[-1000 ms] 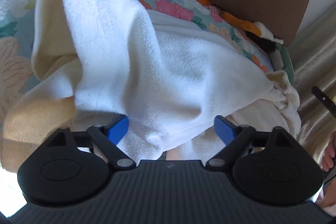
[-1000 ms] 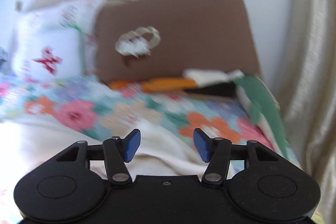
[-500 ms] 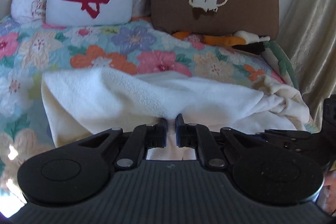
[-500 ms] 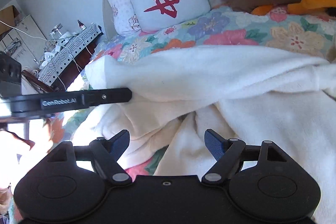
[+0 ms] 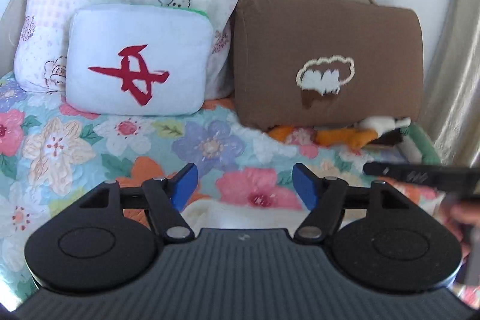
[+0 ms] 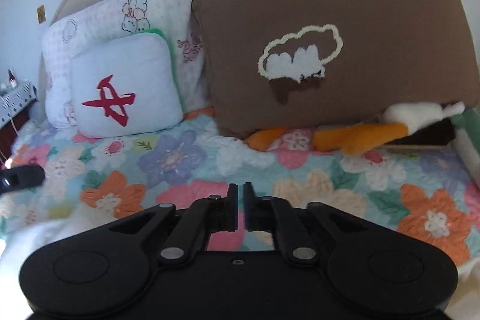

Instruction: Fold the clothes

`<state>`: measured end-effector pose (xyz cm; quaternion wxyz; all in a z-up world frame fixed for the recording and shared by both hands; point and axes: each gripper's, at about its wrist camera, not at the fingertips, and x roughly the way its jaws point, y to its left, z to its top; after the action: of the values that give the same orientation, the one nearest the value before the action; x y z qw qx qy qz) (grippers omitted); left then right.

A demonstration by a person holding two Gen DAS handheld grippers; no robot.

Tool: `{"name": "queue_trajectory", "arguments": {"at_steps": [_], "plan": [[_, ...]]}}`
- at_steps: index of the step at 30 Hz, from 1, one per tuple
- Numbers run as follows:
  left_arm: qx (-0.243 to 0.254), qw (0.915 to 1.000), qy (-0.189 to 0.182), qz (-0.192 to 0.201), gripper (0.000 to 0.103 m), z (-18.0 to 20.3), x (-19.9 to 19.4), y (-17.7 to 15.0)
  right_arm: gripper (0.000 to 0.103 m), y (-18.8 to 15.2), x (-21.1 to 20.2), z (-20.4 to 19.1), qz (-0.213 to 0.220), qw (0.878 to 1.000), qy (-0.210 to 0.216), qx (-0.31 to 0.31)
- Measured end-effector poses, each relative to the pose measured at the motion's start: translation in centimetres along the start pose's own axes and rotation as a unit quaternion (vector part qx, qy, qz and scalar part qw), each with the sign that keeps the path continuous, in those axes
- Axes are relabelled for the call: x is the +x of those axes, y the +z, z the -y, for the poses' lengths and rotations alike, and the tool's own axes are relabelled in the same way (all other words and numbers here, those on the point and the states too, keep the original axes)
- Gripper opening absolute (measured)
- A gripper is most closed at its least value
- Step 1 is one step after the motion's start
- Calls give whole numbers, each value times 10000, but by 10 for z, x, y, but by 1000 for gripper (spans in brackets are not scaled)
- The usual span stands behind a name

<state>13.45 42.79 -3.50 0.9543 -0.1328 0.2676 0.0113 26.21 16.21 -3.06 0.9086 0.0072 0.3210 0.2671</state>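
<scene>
Our left tool (image 5: pixel 244 185) hangs tilted down over the bed with its blue pads spread wide, having just opened, nothing between them. Our right tool (image 6: pixel 240 207) points the same way, its jaws just drawn in to a thin slit, gripping nothing. The cream fleece garment (image 5: pixel 240 213) lies bunched on the floral quilt (image 5: pixel 210 146) just below the left pads, only a pale, soft strip showing; more of it edges the right view's lower corners.
</scene>
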Motion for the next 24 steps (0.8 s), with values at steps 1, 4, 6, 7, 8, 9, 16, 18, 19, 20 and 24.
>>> {"name": "queue_trajectory", "arguments": {"at_steps": [1,4,6,7,8,9,16,18,19,20,24], "plan": [[39,9999,-3,-103,71,-5,-1,-9,44,-3,-3,0,-108,9995,309,-6],[153,9990,-18,-414,73,-22,-3,-35,69,-20,-7,-15,-534,9947,779,-396],[198,9980,-73,-596,74,-36,-13,-51,69,-31,-8,-32,-831,9863,1017,-995],[227,9975,-55,-667,75,-43,-19,-59,70,-38,-10,-40,-903,9817,1039,-1315],[231,9974,8,-680,80,-51,-26,-67,71,-44,-11,-49,-948,9763,1021,-1658],[222,9974,47,-684,84,-60,-32,-73,78,-51,-12,-58,-989,9696,998,-2003],[-4,9899,243,-1399,103,-106,-39,-117,90,-97,19,-105,-1027,9176,139,-3837],[221,9816,547,-1814,103,-110,-23,-130,82,-94,29,-100,-967,9309,242,-3514],[208,9786,647,-1941,103,-113,-15,-135,54,-92,34,-97,-935,9375,303,-3340],[134,9784,585,-1977,97,-115,-12,-137,39,-85,37,-91,-984,9483,473,-2982],[7,9823,-1,-1873,21,-112,-8,-114,20,-54,39,-77,-660,9749,515,-2065]]}}
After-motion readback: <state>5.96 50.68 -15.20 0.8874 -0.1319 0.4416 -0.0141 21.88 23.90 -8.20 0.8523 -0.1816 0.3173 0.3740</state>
